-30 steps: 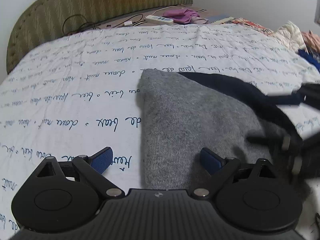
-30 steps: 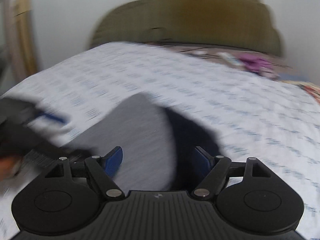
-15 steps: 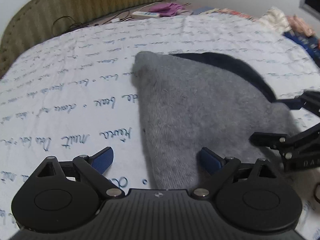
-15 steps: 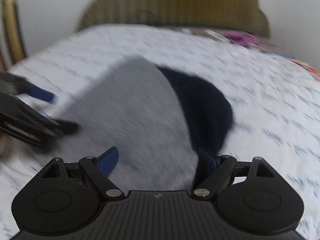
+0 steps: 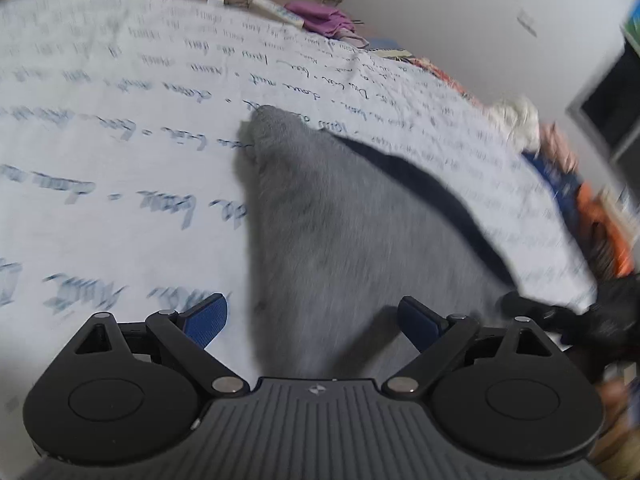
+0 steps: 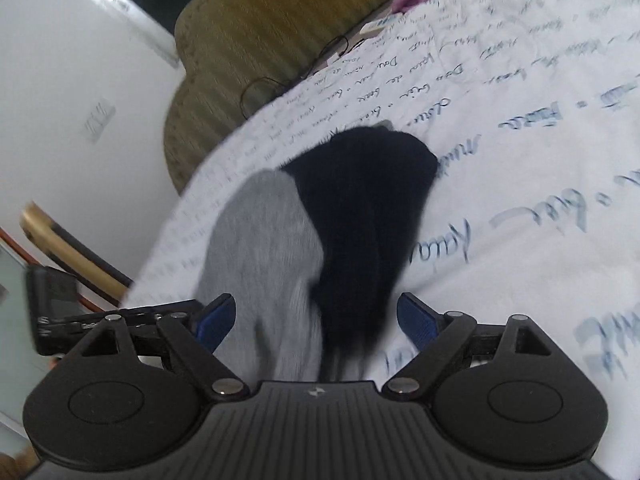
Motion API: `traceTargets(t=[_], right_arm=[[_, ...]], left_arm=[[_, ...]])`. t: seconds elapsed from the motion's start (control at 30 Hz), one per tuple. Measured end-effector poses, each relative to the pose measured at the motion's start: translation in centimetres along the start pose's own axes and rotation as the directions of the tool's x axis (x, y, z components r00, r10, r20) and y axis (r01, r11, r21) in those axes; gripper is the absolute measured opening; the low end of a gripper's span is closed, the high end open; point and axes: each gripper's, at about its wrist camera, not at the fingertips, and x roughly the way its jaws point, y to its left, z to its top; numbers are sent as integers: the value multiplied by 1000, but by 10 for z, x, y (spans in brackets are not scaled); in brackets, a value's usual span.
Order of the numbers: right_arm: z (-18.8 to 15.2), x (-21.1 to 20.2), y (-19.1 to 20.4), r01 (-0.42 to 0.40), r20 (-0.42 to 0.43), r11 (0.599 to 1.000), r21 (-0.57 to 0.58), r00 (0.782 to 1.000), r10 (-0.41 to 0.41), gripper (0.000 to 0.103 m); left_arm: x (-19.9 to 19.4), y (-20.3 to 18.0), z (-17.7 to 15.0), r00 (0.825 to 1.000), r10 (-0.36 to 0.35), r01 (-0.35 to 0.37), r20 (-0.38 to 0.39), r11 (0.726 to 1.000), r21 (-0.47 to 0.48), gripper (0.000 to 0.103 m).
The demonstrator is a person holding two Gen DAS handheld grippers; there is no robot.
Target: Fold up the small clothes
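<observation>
The grey garment (image 5: 352, 240) is lying mid-bedsheet (image 5: 120, 160), overlapping a black garment (image 6: 360, 208). Both the left gripper (image 5: 312, 320) and right gripper (image 6: 316, 320) are hanging spread, pinching nothing.

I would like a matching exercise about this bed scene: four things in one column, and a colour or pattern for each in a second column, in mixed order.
Things:
1. garment
2. bed sheet
3. headboard
4. crumpled cloth near the head of the bed

Colours:
A. olive green with ribs
B. purple
C. grey and black
D. white with blue handwriting

Right pairs: 1-C, 2-D, 3-A, 4-B.
</observation>
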Motion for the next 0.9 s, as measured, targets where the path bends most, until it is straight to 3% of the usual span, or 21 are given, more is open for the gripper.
traceTargets(t=[0.17,0.23,0.27,0.3,0.33,0.37,0.43,0.57,0.67,0.73,0.8,0.83,0.87,0.9], right_arm=[[33,31,-17,-74,25,995,65,997,72,89],[43,42,-17,-79,27,995,59,997,77,88],[48,47,-17,-76,26,996,52,997,75,87],[52,52,-16,-73,24,996,42,997,72,83],[54,56,-14,-58,15,998,28,998,57,65],[56,61,-14,-34,2,999,18,999,34,40],[55,62,-16,-48,8,999,23,999,47,26],[59,54,-7,-42,59,998,-44,997,44,21],[67,61,-1,18,92,998,-68,996,-12,21],[69,70,2,76,78,993,-89,994,-69,28],[64,66,4,111,54,991,-72,993,-107,48],[60,59,5,119,51,991,-68,992,-116,69],[54,49,7,104,51,992,-70,994,-100,80],[48,40,7,83,46,994,-71,996,-80,80]], left_arm=[[34,1,32,999,-44,42,-21,996,-77,89],[43,0,40,999,-35,35,4,996,-87,82],[46,-1,44,1000,-21,23,14,996,-91,74],[49,-1,47,1000,-12,14,23,996,-92,60],[50,-2,49,999,0,3,33,996,-85,55],[48,-1,51,999,5,-3,40,997,-74,42],[44,-7,50,997,13,-11,70,1000,-25,32],[35,-23,47,987,55,-68,152,995,77,29],[41,-26,52,981,105,-122,166,988,99,33],[43,-27,51,982,131,-145,134,984,100,39],[30,-27,44,979,134,-153,151,981,117,58],[21,-28,36,976,143,-167,164,976,139,63],[13,-30,28,974,147,-175,171,971,163,70],[5,-31,19,974,142,-173,175,968,181,73]])
